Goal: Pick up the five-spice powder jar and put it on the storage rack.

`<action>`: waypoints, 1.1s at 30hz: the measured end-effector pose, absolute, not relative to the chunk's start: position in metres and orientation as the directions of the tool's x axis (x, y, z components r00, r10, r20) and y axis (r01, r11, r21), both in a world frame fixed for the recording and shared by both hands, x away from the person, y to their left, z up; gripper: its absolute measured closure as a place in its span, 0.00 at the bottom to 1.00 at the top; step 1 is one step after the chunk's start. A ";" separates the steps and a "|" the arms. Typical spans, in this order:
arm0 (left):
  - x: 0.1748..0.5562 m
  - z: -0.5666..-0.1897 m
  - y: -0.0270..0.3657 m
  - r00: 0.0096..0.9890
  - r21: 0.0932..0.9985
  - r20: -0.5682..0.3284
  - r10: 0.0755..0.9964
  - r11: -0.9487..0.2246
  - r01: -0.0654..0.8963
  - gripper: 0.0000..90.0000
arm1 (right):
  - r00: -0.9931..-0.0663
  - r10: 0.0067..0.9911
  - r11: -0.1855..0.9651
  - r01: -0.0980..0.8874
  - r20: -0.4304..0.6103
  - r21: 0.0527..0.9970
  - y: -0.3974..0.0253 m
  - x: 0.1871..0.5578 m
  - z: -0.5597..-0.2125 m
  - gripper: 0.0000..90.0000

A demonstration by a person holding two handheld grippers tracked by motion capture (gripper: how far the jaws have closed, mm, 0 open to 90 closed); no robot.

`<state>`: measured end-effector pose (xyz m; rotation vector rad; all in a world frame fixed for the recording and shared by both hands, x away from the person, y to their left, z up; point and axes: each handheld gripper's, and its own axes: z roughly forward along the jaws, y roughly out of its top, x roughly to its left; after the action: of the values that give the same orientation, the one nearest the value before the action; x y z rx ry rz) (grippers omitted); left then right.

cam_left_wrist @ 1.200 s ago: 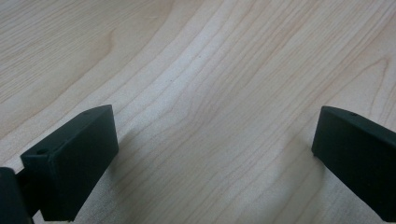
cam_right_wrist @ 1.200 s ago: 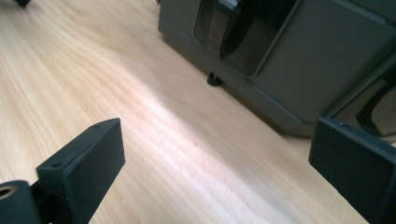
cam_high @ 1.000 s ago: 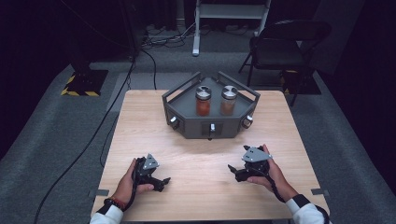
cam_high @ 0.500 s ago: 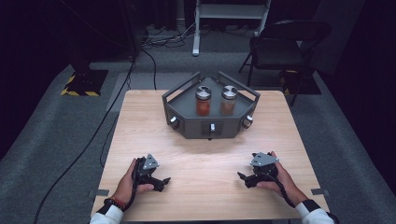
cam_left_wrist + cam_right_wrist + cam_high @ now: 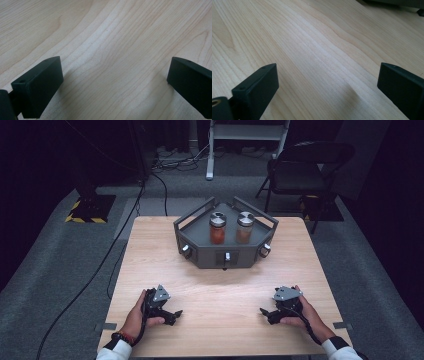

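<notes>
Jars (image 5: 217, 228) are sitting side by side in the grey tray (image 5: 197, 251) at the table's (image 5: 150, 245) far edge, well apart from left gripper (image 5: 172, 312) and right gripper (image 5: 265, 312), both lying low near the front with jaws spread and empty, likely parked ahead of a reach

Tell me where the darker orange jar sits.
In the high view the orange jar stands upright in the grey tray at the table's far middle, on the left of the paler jar beside it.
</notes>
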<state>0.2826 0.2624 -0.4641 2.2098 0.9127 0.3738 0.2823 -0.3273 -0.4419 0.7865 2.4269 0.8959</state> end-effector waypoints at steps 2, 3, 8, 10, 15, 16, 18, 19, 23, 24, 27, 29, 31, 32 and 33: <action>0.283 -0.464 0.262 0.709 0.705 -0.002 0.705 -0.502 0.501 0.00 | -0.746 0.636 0.636 0.359 -0.200 0.682 -0.327 0.283 -0.443 0.04; 0.283 -0.464 0.262 0.709 0.705 -0.002 0.705 -0.501 0.501 0.00 | -0.746 0.637 0.636 0.365 -0.196 0.680 -0.328 0.283 -0.443 0.04; 0.283 -0.464 0.262 0.709 0.705 -0.002 0.705 -0.502 0.501 0.00 | -0.746 0.643 0.625 0.380 -0.173 0.682 -0.334 0.284 -0.445 0.04; 0.283 -0.464 0.262 0.709 0.705 -0.002 0.705 -0.501 0.501 0.00 | -0.744 0.649 0.615 0.388 -0.161 0.687 -0.337 0.284 -0.445 0.04; 0.283 -0.464 0.262 0.709 0.705 -0.002 0.705 -0.502 0.501 0.00 | -0.739 0.664 0.587 0.417 -0.118 0.694 -0.344 0.287 -0.448 0.02; 0.283 -0.464 0.262 0.709 0.705 -0.002 0.705 -0.502 0.501 0.00 | -0.738 0.667 0.579 0.423 -0.106 0.697 -0.345 0.288 -0.448 0.02; 0.282 -0.464 0.262 0.709 0.705 -0.002 0.705 -0.502 0.501 0.00 | -0.734 0.673 0.566 0.435 -0.088 0.700 -0.348 0.290 -0.450 0.00; 0.283 -0.464 0.262 0.709 0.705 -0.002 0.705 -0.502 0.501 0.00 | -0.733 0.675 0.559 0.439 -0.079 0.703 -0.349 0.290 -0.451 0.00; 0.283 -0.464 0.262 0.709 0.705 -0.002 0.705 -0.502 0.501 0.00 | -0.726 0.687 0.531 0.458 -0.045 0.712 -0.354 0.292 -0.454 0.00; 0.283 -0.464 0.262 0.709 0.705 -0.002 0.705 -0.502 0.501 0.00 | -0.725 0.687 0.529 0.463 -0.039 0.711 -0.354 0.293 -0.454 0.00; 0.283 -0.464 0.262 0.709 0.705 -0.002 0.705 -0.502 0.501 0.00 | -0.728 0.685 0.530 0.461 -0.038 0.711 -0.355 0.293 -0.454 0.00; 0.283 -0.464 0.262 0.709 0.705 -0.002 0.705 -0.502 0.501 0.00 | -0.730 0.683 0.531 0.461 -0.037 0.711 -0.356 0.294 -0.454 0.00; 0.283 -0.464 0.262 0.709 0.705 -0.002 0.705 -0.502 0.501 0.00 | -0.730 0.682 0.531 0.461 -0.037 0.711 -0.356 0.294 -0.454 0.00; 0.283 -0.464 0.262 0.709 0.705 -0.003 0.705 -0.501 0.501 0.00 | -0.731 0.682 0.532 0.461 -0.036 0.711 -0.356 0.294 -0.454 0.00; 0.283 -0.464 0.262 0.709 0.705 -0.003 0.705 -0.501 0.501 0.00 | -0.731 0.682 0.532 0.461 -0.036 0.711 -0.356 0.294 -0.454 0.00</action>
<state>0.2826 0.2624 -0.4641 2.2097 0.9130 0.3734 0.2945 -0.3559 -0.4541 0.9494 2.4643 1.0086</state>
